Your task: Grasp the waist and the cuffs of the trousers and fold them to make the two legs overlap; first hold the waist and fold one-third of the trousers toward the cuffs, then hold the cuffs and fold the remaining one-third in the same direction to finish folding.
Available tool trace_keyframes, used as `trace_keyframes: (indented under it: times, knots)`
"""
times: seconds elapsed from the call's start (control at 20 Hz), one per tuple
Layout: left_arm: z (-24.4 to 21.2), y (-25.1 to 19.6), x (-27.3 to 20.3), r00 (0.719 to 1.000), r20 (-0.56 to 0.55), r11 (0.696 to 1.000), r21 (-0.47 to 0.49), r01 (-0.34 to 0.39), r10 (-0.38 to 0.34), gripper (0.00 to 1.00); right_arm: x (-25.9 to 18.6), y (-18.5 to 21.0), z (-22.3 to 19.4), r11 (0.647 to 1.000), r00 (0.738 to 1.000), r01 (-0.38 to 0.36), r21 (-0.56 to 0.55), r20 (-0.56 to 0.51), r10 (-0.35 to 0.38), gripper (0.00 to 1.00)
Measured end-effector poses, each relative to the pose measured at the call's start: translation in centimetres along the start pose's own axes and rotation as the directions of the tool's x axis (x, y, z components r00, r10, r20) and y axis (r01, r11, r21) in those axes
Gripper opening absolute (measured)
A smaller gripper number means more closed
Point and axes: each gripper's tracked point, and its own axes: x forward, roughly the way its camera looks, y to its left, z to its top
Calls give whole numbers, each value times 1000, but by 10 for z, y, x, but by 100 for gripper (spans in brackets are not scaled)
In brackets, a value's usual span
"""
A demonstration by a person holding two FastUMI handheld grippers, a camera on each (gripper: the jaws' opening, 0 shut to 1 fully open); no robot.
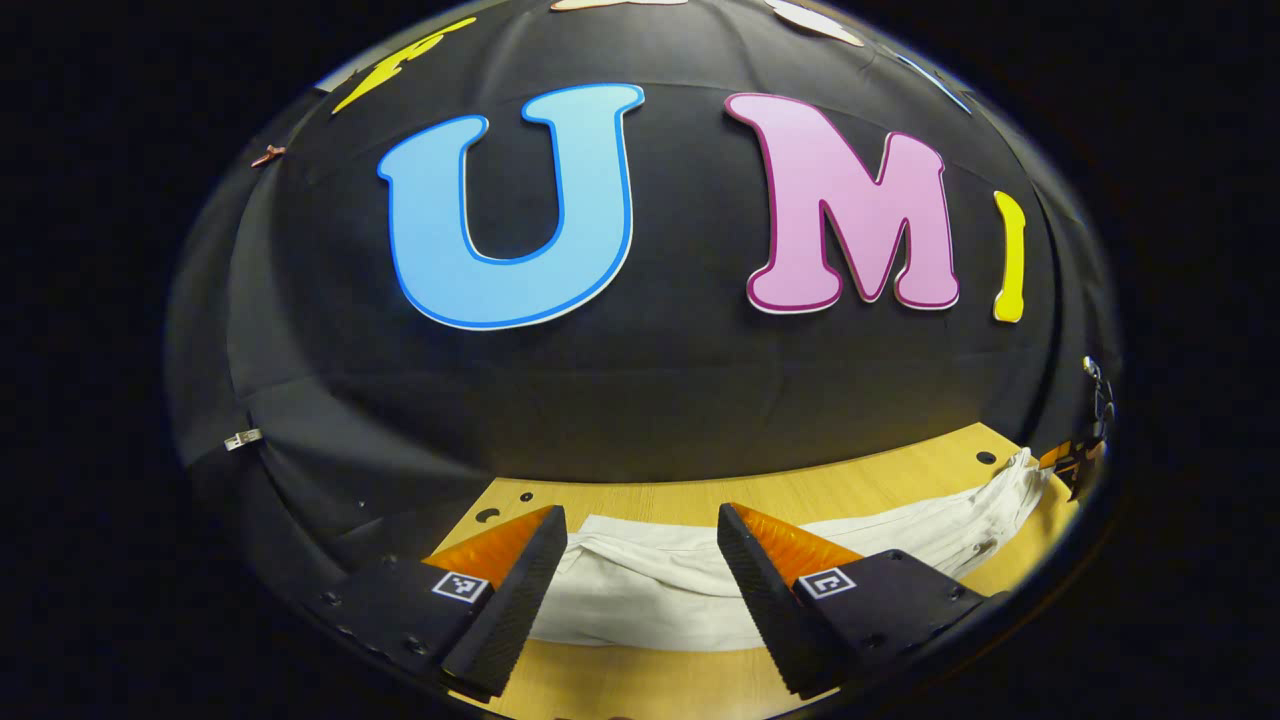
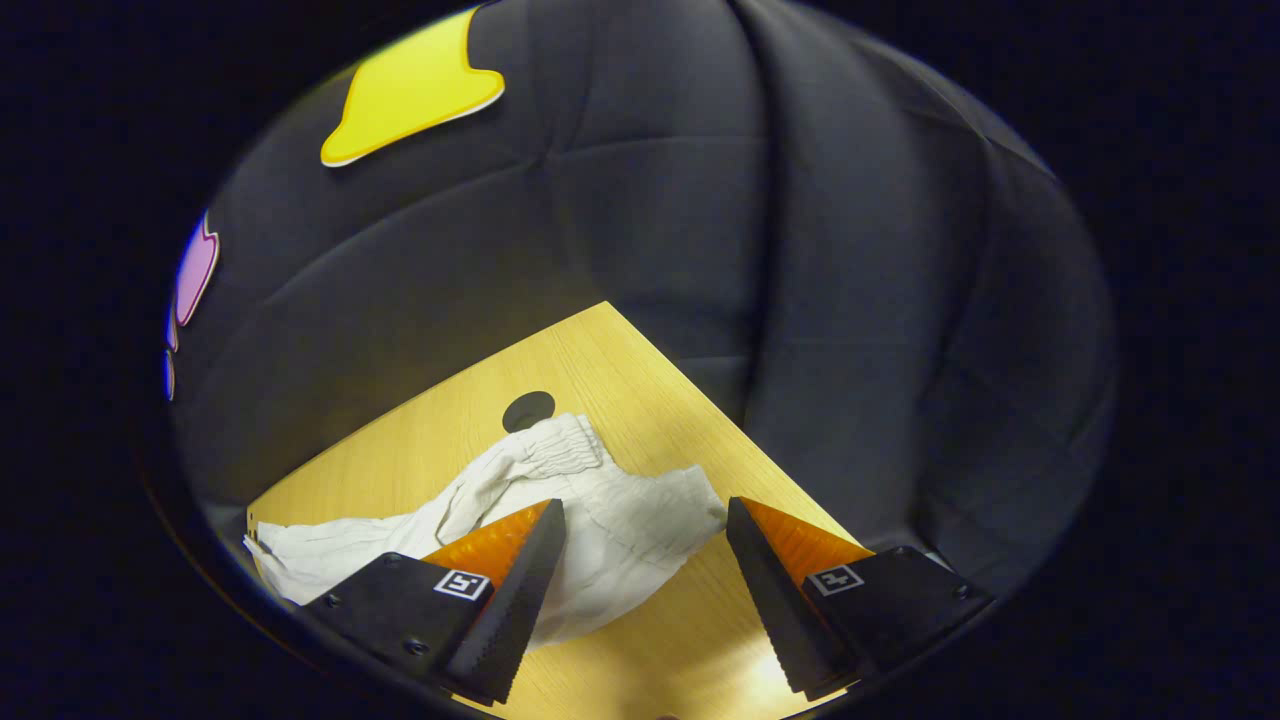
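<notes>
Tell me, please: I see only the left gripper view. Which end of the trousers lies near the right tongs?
Observer: In the right gripper view a gathered, elastic-looking band, probably the waist, lies just beyond the right tongs, beside a dark hole in the table.
Operator: Do those tongs hold the cloth now?
Observer: No. They are open. The trousers lie crumpled between the fingers and partly under one of them, not pinched.
</notes>
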Motion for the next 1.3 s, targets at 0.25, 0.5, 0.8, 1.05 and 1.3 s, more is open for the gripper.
trace_keyframes:
  times: [0.25,0.5,0.8,1.05,1.3]
  knots:
    - [4,-36,-31,999,-27,999,-17,36,-37,97,11,0,-6,999,1000,1,34,-15,0,99]
    - [4,-57,-53,997,-35,995,-78,64,-67,97,17,3,-11,1000,1000,3,-5,-28,-3,96]
    - [-1,-72,-62,995,-64,988,-136,68,-77,97,9,6,-18,997,999,9,-77,-43,-12,32]
    - [-10,-64,-79,994,-81,987,-153,57,-70,98,2,10,-10,990,1000,12,-142,-15,-14,14]
    - [-19,-46,-93,994,-103,987,-160,31,-47,95,-28,29,28,979,995,-6,-206,95,26,14]
